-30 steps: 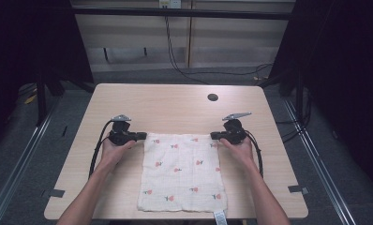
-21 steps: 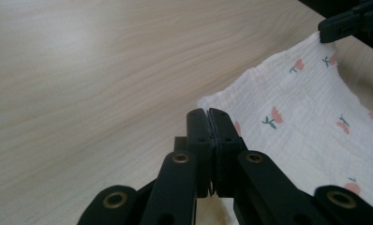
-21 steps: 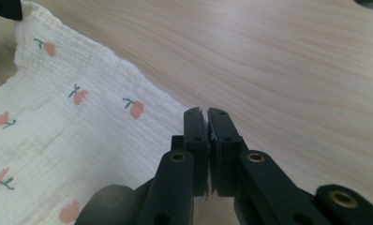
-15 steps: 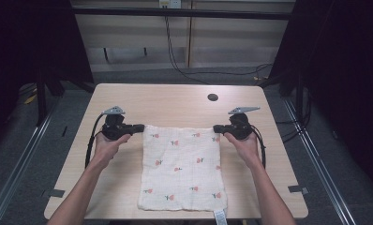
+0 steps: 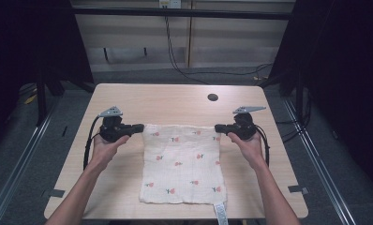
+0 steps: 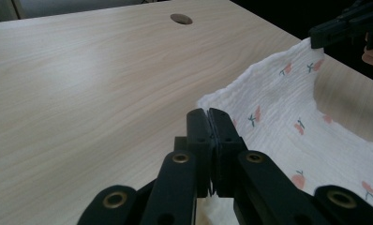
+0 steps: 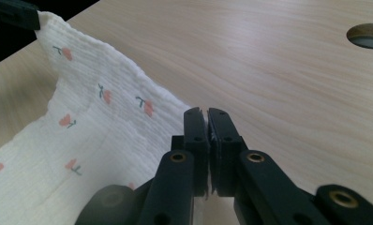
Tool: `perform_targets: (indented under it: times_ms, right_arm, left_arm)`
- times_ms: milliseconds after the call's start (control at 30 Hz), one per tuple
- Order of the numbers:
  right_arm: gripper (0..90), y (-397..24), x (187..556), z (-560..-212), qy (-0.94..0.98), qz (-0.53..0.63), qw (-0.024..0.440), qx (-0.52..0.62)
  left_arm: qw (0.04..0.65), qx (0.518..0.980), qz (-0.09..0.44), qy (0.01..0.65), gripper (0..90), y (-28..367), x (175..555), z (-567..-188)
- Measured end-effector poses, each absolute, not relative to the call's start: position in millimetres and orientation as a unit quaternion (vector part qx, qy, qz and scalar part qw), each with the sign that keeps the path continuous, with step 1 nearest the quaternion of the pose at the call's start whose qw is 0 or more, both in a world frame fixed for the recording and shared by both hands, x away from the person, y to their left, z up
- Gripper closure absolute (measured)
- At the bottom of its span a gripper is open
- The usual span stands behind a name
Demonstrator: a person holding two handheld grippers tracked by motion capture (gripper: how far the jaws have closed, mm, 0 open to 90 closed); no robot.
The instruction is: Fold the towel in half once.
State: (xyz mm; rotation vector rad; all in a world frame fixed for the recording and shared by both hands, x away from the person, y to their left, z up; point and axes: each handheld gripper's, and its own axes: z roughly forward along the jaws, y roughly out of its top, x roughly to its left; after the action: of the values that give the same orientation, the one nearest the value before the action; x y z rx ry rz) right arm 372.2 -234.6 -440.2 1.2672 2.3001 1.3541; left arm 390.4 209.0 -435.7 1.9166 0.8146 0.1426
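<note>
A white cloth [image 5: 182, 164] printed with small red fruit lies spread on a pale wooden tabletop [image 5: 175, 101], its near edge reaching the front of the tabletop. The left gripper [image 5: 138, 126] is clamped on the cloth's far left corner, and the right gripper [image 5: 218, 127] is clamped on the far right corner, lifting that far edge taut between them. A round hole [image 5: 212, 97] sits farther back.
</note>
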Motion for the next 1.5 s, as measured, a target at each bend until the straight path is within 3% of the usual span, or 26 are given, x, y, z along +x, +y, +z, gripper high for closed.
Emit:
perform_targets:
  times_ms: [833,1500]
  right_arm:
    - [87.4,-236.3,313.1,-425.2,0.781,0.459,0.121,0.406]
    - [87.4,-234.4,264.5,-413.2,0.791,0.468,0.112,0.377]
  left_arm:
    - [0.517,0.798,0.055,0.303,88.4,220.1,342.2,-429.0]
    - [0.521,0.812,0.048,0.258,88.4,227.6,302.2,-416.7]
